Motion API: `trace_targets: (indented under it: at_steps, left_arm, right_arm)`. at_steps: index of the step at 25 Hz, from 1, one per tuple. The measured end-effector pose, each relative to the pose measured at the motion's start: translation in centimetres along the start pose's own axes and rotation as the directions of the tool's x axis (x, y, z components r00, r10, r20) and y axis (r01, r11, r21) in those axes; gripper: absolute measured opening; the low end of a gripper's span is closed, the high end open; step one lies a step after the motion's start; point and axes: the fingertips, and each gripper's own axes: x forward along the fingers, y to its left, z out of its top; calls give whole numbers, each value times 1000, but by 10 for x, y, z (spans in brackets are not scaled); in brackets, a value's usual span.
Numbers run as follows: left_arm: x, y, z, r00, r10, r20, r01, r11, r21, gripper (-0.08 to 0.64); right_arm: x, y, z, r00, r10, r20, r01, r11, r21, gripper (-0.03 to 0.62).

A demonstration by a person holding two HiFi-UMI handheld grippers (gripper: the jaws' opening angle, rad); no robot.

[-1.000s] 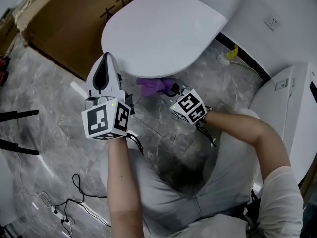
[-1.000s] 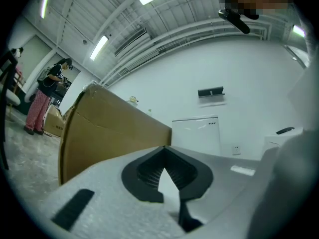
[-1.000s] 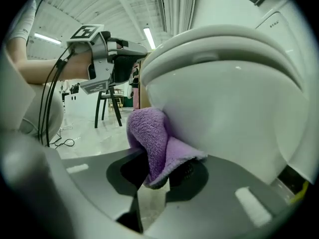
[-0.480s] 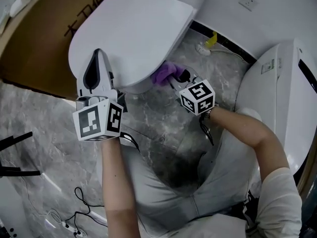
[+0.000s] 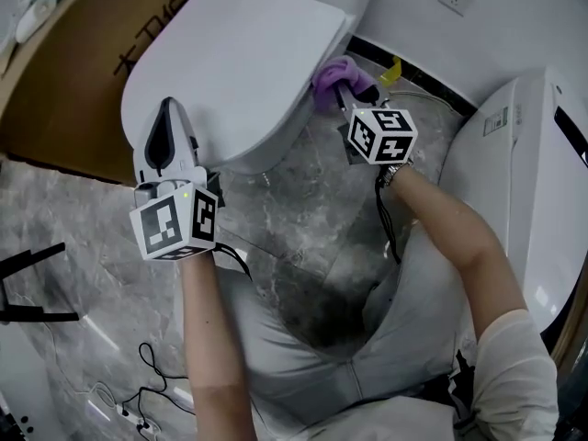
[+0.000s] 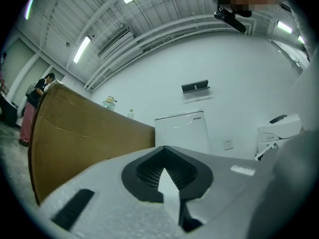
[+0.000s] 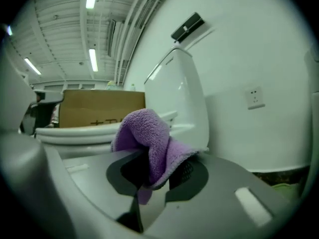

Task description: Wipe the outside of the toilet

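The white toilet (image 5: 239, 62) stands at the top of the head view with its lid down. A purple cloth (image 5: 338, 73) is pressed against the bowl's right side near the back, and my right gripper (image 5: 344, 92) is shut on it. In the right gripper view the cloth (image 7: 149, 138) bunches out of the jaws, with the bowl rim (image 7: 75, 132) to the left and the tank (image 7: 174, 93) behind. My left gripper (image 5: 167, 110) hovers over the lid's front left edge, shut with nothing in it. In the left gripper view that gripper (image 6: 166, 158) points at the tank (image 6: 182, 131).
A brown cardboard box (image 5: 83, 62) stands left of the toilet. Another white fixture (image 5: 524, 173) is at the right, by a wall socket (image 5: 457, 1) and a yellow fitting (image 5: 393, 69). Cables (image 5: 138, 393) and black stand legs (image 5: 28, 288) lie on the marble floor.
The right gripper has carried the purple cloth from under the bowl's front, along its right side, towards the back. The left gripper has stayed near the lid's front.
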Motion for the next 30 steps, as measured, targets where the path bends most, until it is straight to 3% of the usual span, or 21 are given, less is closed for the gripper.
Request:
trace_targets:
  at_steps: [3, 7, 10, 12, 17, 21, 26, 30]
  left_arm:
    - [1, -2, -1, 1000, 2, -14, -2, 999, 39, 6]
    - [2, -8, -3, 1000, -22, -22, 23, 998, 50, 6]
    - [1, -9, -5, 999, -42, -31, 43, 998, 49, 6]
    - [1, -11, -6, 998, -49, -42, 52, 997, 64, 6]
    - [0, -15, -7, 997, -52, -56, 56, 996, 71, 6]
    - [-2, -13, -8, 997, -50, -59, 53, 997, 51, 6]
    - [-3, -12, -9, 996, -54, -74, 58, 997, 53, 6]
    - [-5, -13, -9, 996, -52, -68, 58, 994, 89, 6]
  right_arm:
    - [6, -38, 35, 992, -93, 90, 87, 994, 65, 78]
    - [9, -43, 77, 981, -100, 165, 82, 991, 110, 78]
    - [14, -16, 106, 977, -26, 212, 5, 995, 102, 78]
    - [18, 15, 119, 972, 65, 228, -84, 994, 75, 78]
    - [23, 99, 129, 931, 299, 208, -302, 953, -16, 79]
    - [23, 149, 127, 904, 384, 189, -390, 921, -6, 78]
    - [19, 200, 116, 858, 502, 106, -488, 863, -132, 78]
    - [20, 201, 116, 857, 503, 109, -491, 863, -122, 78]
